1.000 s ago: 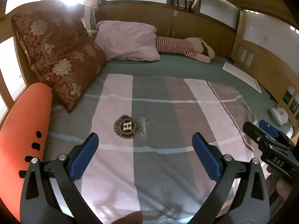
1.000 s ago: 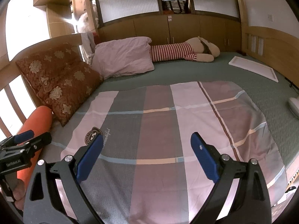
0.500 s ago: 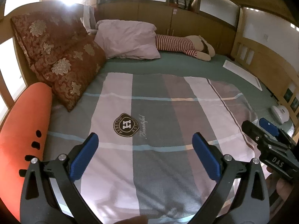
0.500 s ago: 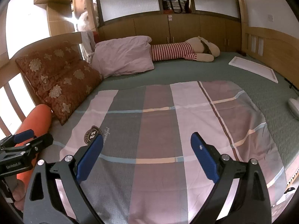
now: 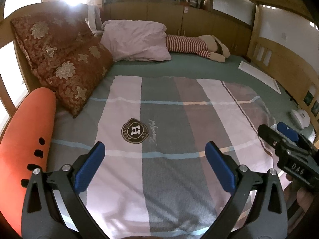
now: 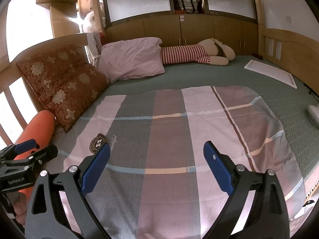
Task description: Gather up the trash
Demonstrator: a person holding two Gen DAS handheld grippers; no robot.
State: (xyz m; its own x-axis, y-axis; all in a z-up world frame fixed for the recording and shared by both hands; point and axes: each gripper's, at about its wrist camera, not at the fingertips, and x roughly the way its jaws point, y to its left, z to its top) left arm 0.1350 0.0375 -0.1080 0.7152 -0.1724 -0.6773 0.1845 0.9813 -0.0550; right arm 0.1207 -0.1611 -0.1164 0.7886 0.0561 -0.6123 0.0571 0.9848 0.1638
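Hovering above the plaid blanket (image 5: 169, 119), the left gripper (image 5: 155, 161) with jaws spread wide, gripping nothing; likewise the right gripper (image 6: 156, 163), wide open and empty, over the same blanket; lying beyond the blanket, a pink pillow (image 6: 131, 58) and a striped plush toy (image 6: 191, 54); not seeing any trash on the blanket.

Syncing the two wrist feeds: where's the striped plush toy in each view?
Left wrist: striped plush toy lies upper centre-right at the far end of the bed, right of the pink pillow.
Right wrist: striped plush toy lies upper centre, again right of the pink pillow.
Shared landmark: the round logo patch on the plaid blanket, centre-left in the left view, lower left in the right.
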